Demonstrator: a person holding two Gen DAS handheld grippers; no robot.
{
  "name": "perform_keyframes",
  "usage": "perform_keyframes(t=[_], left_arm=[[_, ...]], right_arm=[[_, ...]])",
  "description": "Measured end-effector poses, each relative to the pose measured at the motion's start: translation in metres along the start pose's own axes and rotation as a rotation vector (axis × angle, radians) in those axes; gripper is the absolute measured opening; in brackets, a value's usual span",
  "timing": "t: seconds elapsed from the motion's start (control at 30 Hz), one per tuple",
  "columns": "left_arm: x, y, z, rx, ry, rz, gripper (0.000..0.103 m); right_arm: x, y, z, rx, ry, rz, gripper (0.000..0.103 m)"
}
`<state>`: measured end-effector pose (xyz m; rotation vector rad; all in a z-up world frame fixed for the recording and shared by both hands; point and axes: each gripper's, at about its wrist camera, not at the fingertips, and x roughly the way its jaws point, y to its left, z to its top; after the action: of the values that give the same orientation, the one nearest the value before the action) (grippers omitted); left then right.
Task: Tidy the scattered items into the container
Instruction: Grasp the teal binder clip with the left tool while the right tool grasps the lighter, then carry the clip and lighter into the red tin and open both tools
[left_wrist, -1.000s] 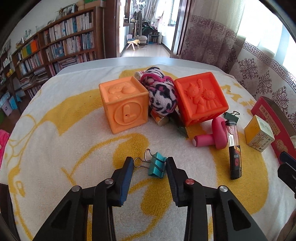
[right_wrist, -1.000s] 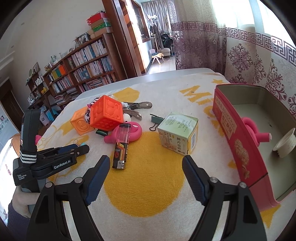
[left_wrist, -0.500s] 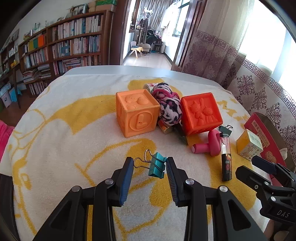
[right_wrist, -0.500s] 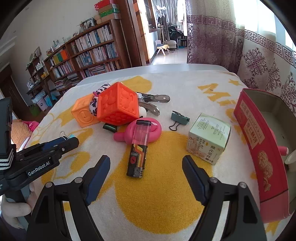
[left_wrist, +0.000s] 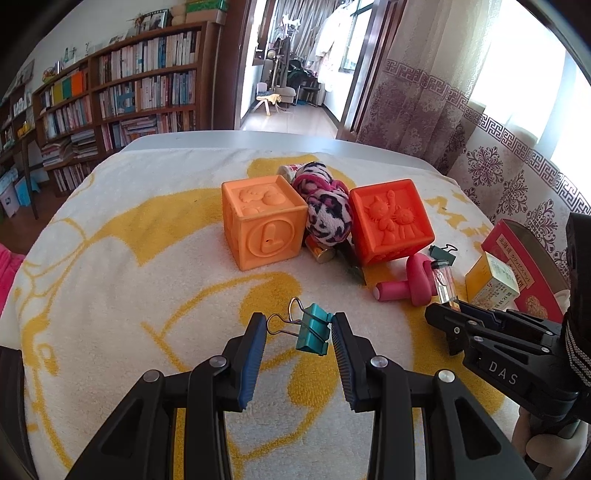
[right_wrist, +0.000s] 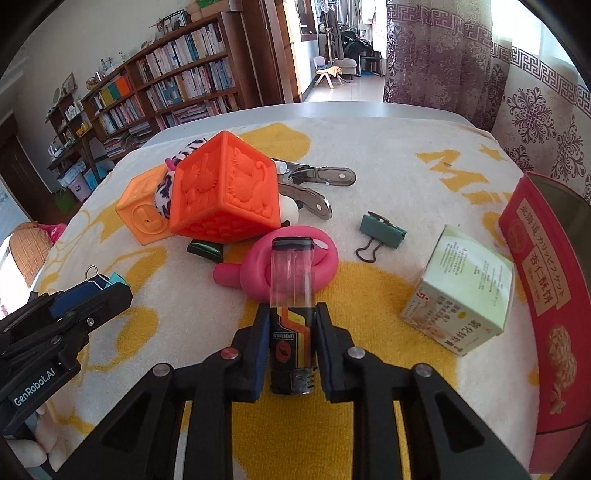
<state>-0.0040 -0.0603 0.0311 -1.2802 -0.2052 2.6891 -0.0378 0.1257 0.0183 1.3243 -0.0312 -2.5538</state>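
Note:
My left gripper (left_wrist: 298, 325) is shut on a teal binder clip (left_wrist: 312, 329) and holds it above the towel. My right gripper (right_wrist: 291, 321) has its fingers against both sides of a black lighter with a clear cap (right_wrist: 291, 306), which lies on the towel against a pink hook toy (right_wrist: 291, 258). The red container (right_wrist: 546, 295) stands at the right edge. An orange block (left_wrist: 264, 221), a red-orange block (left_wrist: 389, 221), a leopard plush (left_wrist: 327, 206), a green binder clip (right_wrist: 382, 230) and a small carton (right_wrist: 469, 291) lie scattered.
A white and yellow towel (left_wrist: 129, 295) covers the table. Metal tongs (right_wrist: 317, 181) lie behind the red-orange block. A small dark green item (right_wrist: 205, 251) lies in front of it. Bookshelves and curtains stand beyond the table.
My right gripper moved left from the container and forward, and closed from wide open around the lighter. My left gripper lifted and drew back with the teal clip.

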Motion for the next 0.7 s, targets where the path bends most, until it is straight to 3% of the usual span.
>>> perform_keyframes(t=[0.33, 0.7], left_arm=[[0.001, -0.005, -0.001, 0.01, 0.002, 0.004, 0.038], [-0.008, -0.027, 0.0, 0.033, -0.004, -0.018, 0.038]], right_arm=[[-0.036, 0.001, -0.013, -0.002, -0.076, 0.032, 0.025], [-0.078, -0.04, -0.025, 0.086, -0.151, -0.017, 0.025]])
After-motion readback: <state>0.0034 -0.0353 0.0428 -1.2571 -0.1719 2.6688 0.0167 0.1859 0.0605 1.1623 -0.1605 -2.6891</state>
